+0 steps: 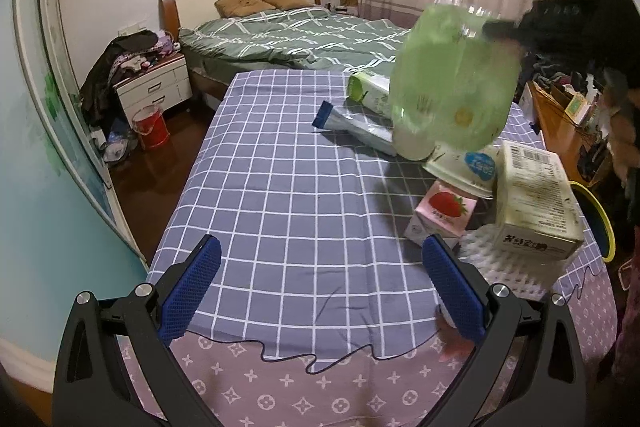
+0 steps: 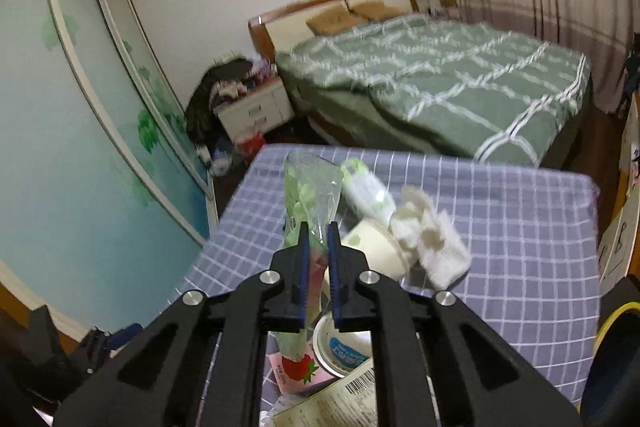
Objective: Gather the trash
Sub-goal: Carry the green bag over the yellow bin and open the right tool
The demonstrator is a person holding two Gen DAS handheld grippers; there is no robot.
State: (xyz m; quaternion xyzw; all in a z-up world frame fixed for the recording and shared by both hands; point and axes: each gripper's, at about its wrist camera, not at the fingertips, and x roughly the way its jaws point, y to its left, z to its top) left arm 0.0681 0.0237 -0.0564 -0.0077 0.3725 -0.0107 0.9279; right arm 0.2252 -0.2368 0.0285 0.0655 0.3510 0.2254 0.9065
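Note:
My right gripper (image 2: 317, 227) is shut on a green see-through plastic bag (image 2: 310, 191) and holds it up above the table; the bag (image 1: 452, 75) hangs in the air in the left wrist view, with the right gripper dark at its upper right. My left gripper (image 1: 320, 259) is open and empty, low over the near part of the checked tablecloth (image 1: 288, 187). Trash lies at the right: a pink strawberry carton (image 1: 442, 213), a white paper cup (image 1: 464, 167), a beige box (image 1: 536, 199), a blue-ended wrapper (image 1: 352, 125) and a green-white pack (image 1: 366, 89).
A yellow-rimmed bin (image 1: 596, 219) stands just past the table's right edge. White padded wrap (image 1: 508, 263) lies under the beige box. A bed (image 1: 300, 35), a nightstand (image 1: 154, 89) and a red bucket (image 1: 151, 127) stand beyond the table. A wardrobe is on the left.

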